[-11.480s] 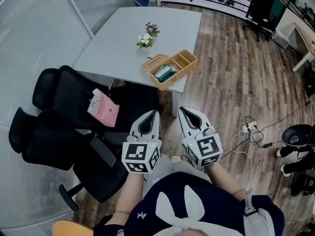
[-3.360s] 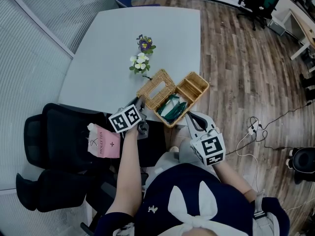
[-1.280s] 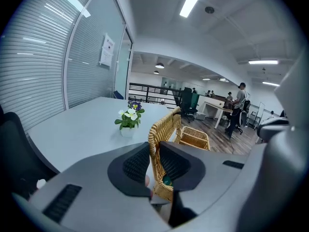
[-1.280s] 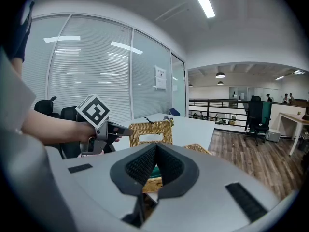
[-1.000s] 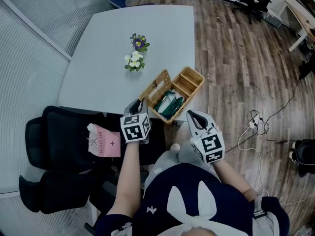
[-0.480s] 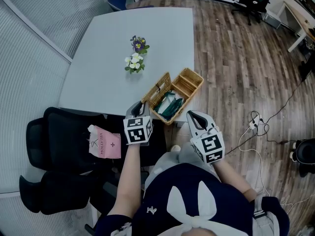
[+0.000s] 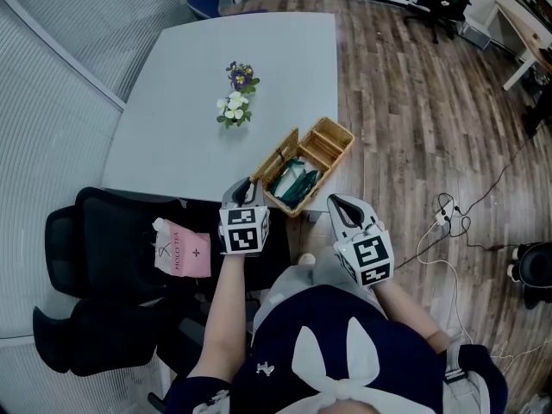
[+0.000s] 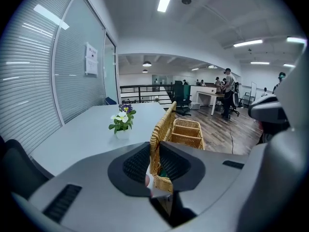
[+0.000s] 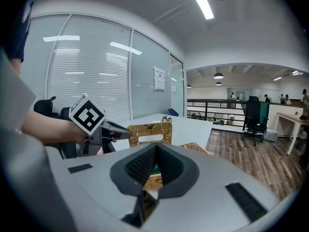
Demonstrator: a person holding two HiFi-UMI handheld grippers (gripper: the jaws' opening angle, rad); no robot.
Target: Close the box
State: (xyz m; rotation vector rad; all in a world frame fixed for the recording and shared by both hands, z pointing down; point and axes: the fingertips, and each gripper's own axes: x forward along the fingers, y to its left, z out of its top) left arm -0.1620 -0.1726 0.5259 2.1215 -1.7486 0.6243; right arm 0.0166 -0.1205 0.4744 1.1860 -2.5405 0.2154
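Gripping the lid [image 8: 164, 126] at its near corner, your left tool [image 7: 247, 185] was pinched tight on the wicker edge, with the weave caught between both pads in the left gripper view. The lid stood close to upright on its long edge. Its long axis ran straight away from that tool, along the left long side of the box [image 8: 190, 140].

The box sat at the near right edge of the surface [image 7: 172, 119], set on a diagonal, with green contents [image 7: 291, 179] showing in its near compartment. The open cavity lay to the right of the raised lid. The hinge line looked to be the lid's bottom edge, where it met the box's left wall.

Judgement: the closing swing had to go rightward and down over the cavity, turning about that long edge. Your left tool was the one placed to drive it.

Your right tool [image 7: 336, 200] hung near the box's near right corner but clear of it. Its pads were pressed together on nothing, and the right gripper view showed only the box beyond them. It sat on the side toward which the lid would fall, so it could be in the lid's path if it were brought closer.
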